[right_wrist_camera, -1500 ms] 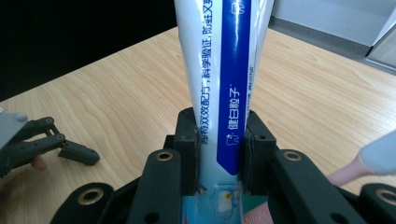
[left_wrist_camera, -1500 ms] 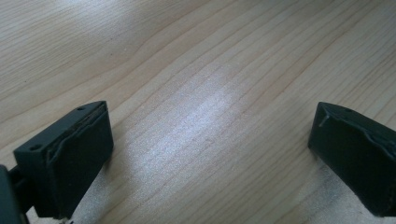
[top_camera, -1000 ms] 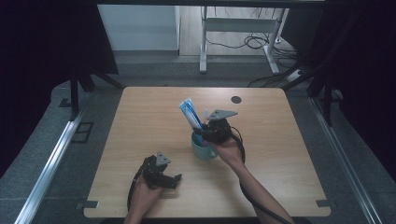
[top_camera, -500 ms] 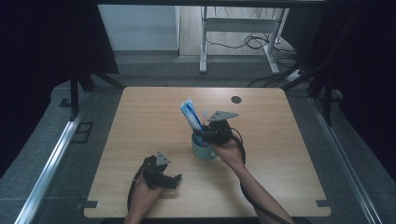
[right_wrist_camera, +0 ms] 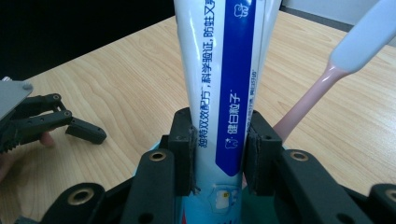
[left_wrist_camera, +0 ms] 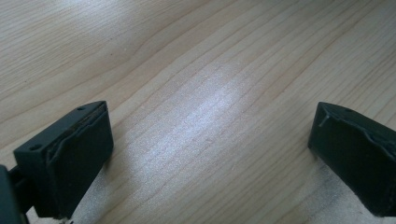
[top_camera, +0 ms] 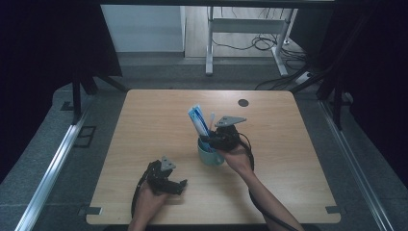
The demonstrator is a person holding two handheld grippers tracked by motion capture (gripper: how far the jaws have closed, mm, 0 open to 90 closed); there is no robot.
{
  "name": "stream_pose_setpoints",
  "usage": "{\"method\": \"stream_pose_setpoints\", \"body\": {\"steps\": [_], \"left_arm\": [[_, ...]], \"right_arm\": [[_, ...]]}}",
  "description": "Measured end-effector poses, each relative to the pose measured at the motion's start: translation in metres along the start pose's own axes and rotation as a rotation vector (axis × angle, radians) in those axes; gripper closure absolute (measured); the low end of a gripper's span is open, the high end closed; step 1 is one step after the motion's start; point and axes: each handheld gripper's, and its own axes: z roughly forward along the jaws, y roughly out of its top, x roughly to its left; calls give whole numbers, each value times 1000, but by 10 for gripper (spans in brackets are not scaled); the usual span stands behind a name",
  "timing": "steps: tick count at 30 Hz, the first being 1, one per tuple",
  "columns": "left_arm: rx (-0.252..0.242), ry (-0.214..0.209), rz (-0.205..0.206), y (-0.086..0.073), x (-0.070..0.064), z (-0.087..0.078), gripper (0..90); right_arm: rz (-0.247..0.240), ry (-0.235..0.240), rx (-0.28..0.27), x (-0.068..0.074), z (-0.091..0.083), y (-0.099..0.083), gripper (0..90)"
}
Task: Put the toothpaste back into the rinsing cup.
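The right tongs [right_wrist_camera: 218, 156] clamp the tube [right_wrist_camera: 224, 84] standing in the cup [top_camera: 210, 153] beside a toothbrush [right_wrist_camera: 327, 79], while the left tongs [left_wrist_camera: 210, 154] rest wide open on the counter [top_camera: 159, 120], so a slanted pull may tip the unheld cup.

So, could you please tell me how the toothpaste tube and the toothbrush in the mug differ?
The toothpaste tube is broad, flat and white with a blue printed band; the toothbrush is a slim pink and white stick. The right gripper has its fingers clamped on the tube, while nothing holds the toothbrush. In the right gripper view the tube stands nearly upright and the toothbrush leans away. Both rise out of the teal mug.
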Motion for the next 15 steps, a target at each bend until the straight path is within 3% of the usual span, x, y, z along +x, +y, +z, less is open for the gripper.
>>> {"method": "stream_pose_setpoints", "body": {"steps": [15], "left_arm": [[0, 0, 4, 0, 0, 0, 0]], "right_arm": [[-23, 6, 47, 1, 2, -8, 657]]}}
